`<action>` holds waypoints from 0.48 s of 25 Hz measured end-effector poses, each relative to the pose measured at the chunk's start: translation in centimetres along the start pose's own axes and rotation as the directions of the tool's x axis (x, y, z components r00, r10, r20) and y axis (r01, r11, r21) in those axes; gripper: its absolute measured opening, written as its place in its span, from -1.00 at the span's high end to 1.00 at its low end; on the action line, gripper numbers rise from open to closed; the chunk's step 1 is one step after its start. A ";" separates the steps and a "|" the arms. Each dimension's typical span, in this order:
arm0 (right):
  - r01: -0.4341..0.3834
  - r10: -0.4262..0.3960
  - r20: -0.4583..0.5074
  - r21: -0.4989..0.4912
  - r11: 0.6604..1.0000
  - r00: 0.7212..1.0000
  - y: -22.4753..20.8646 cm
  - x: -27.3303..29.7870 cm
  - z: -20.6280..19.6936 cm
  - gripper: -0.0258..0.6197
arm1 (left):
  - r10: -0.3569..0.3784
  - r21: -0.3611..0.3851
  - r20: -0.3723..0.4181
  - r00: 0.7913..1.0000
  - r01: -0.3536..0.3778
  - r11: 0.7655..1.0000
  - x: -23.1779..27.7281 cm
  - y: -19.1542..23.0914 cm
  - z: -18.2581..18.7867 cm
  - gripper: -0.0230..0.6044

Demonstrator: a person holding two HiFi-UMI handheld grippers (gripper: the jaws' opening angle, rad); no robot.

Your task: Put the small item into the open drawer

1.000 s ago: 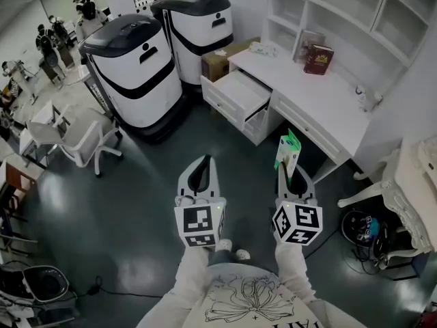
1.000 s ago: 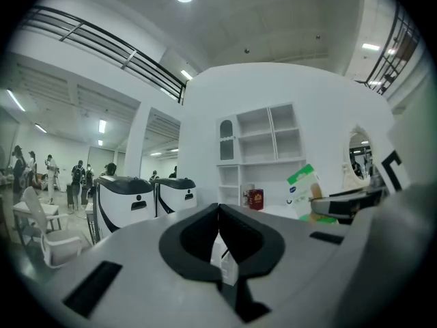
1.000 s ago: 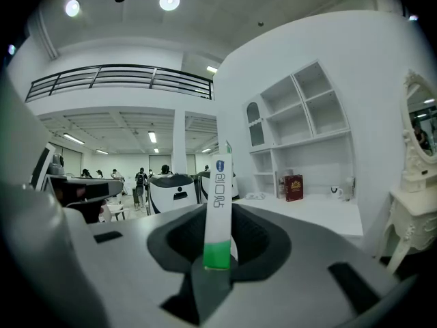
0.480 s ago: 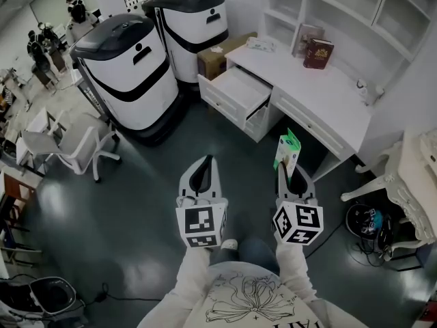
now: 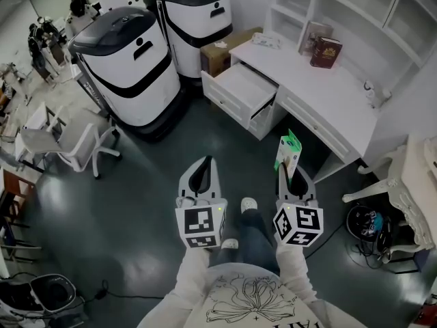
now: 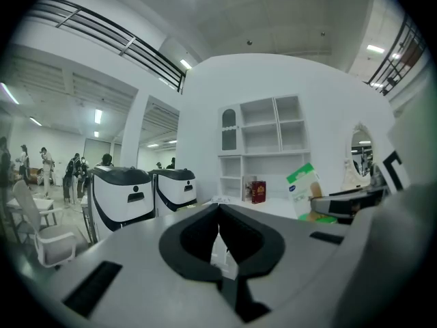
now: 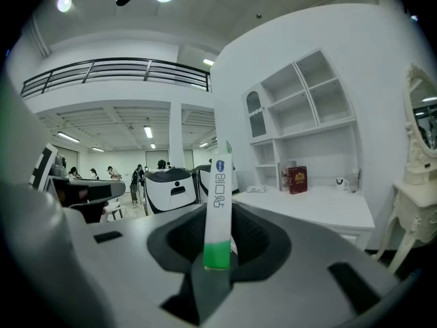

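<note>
The small item, a flat white packet with a green end, stands upright in my right gripper, which is shut on it. The right gripper view shows the packet edge-on between the jaws of that gripper. My left gripper is beside it, shut and holding nothing; in the left gripper view its jaw tips meet. The open drawer juts out of the white desk, up and ahead of both grippers. Both are held above the dark floor, well short of it.
Two big white-and-black machines stand left of the desk, with a cardboard box between them and it. A red book leans on the shelves. A white chair is at left, an ornate white table and cables at right.
The person has stepped forward: a leg and shoe now show between the grippers, and the room has shifted slightly in view. Both grippers keep their pose and the packet stays held.
</note>
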State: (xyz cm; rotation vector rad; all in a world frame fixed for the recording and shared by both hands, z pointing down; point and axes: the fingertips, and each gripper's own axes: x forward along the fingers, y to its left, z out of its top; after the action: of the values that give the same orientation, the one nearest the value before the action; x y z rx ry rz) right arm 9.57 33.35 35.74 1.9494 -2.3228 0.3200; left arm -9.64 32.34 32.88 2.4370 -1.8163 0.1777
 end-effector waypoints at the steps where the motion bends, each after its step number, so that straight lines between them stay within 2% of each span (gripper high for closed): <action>1: -0.001 0.001 -0.003 -0.001 1.000 1.000 -0.2 0.6 0.0 0.63 | 0.001 -0.005 -0.002 1.000 -0.001 1.000 0.6 0.1 -0.1 0.91; 12: -0.034 0.034 0.012 -0.005 0.999 0.999 -3.8 10.4 2.5 0.63 | 0.026 -0.005 0.004 1.000 -0.026 1.000 10.3 0.7 0.9 0.91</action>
State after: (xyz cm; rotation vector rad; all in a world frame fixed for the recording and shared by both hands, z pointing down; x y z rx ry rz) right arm 11.63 22.16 35.82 1.9170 -2.3644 0.3061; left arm -7.38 22.28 33.52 2.4125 -1.8487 0.1703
